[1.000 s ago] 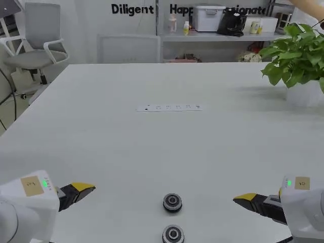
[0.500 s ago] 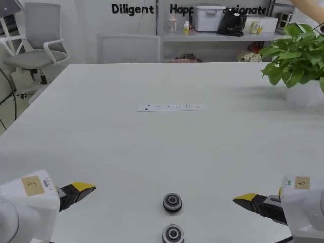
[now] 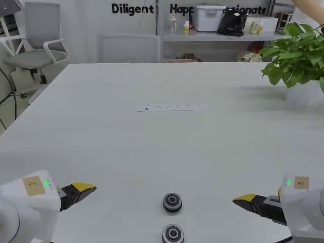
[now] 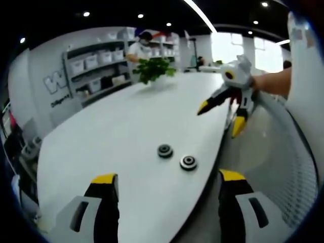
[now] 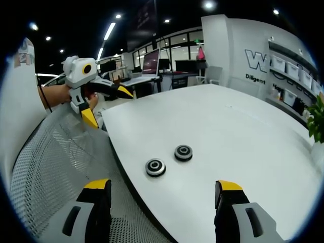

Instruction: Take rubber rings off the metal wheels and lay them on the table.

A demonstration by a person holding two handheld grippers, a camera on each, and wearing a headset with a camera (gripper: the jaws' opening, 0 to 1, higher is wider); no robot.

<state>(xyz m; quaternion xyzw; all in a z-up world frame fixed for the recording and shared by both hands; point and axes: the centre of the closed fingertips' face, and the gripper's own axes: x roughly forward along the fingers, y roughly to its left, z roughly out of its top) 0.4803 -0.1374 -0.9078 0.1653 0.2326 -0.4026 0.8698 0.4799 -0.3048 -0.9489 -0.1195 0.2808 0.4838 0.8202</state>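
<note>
Metal wheels (image 3: pixel 172 201) flat, axes upright (rings (image 3: pixel 165 202) on); left tongs (image 4: pixel 168 177), right tongs (image 5: pixel 164 183) spread.

A wide white tabletop (image 3: pixel 162 147) carries a power strip (image 3: pixel 172 107) at its middle. A grey office chair (image 3: pixel 38 38) stands at 10 o'clock and a potted plant (image 3: pixel 296 53) at 2 o'clock. At 1 o'clock, a cluttered shelf (image 3: pixel 217 35) sits under black wall lettering (image 3: pixel 132 9).

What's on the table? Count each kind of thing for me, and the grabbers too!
Metal wheels: 2
Power strip: 1
Potted plant: 1
Grippers, left gripper and right gripper: 2
Total: 6
</note>
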